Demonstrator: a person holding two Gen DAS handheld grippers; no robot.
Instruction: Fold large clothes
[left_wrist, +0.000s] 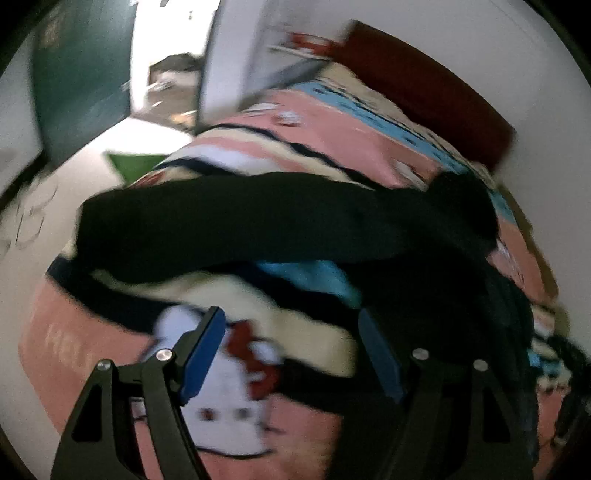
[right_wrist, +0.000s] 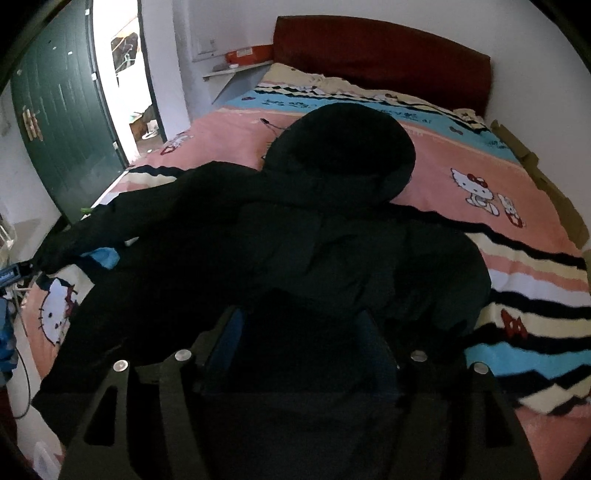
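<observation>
A: On the bed, in the left wrist view, we are seeing the black jacket (left_wrist: 280, 221) lying as a dark band across the pink cartoon blanket (left_wrist: 332, 133). The left gripper (left_wrist: 291, 350) is hovering with its fingers wide apart and nothing between them; only blanket is showing in the gap. The picture is blurred, so we are not reading finer detail here.

B: In the right wrist view, we are looking over the whole jacket: the hood (right_wrist: 343, 144) is pointing toward the red headboard (right_wrist: 380, 51), and one sleeve (right_wrist: 122, 218) is stretching out to the bed edge near the green door (right_wrist: 62, 122). The right gripper (right_wrist: 303, 354) is standing open just over the dark cloth; whether the pads are touching it, we cannot tell, dark on dark.

A: So we are judging the folding as barely begun: the jacket is spread, the sleeves are not folded in.

B: Yes, and only the right view is showing the hood and the full shape; the left one is showing the empty gripper clearly.
</observation>
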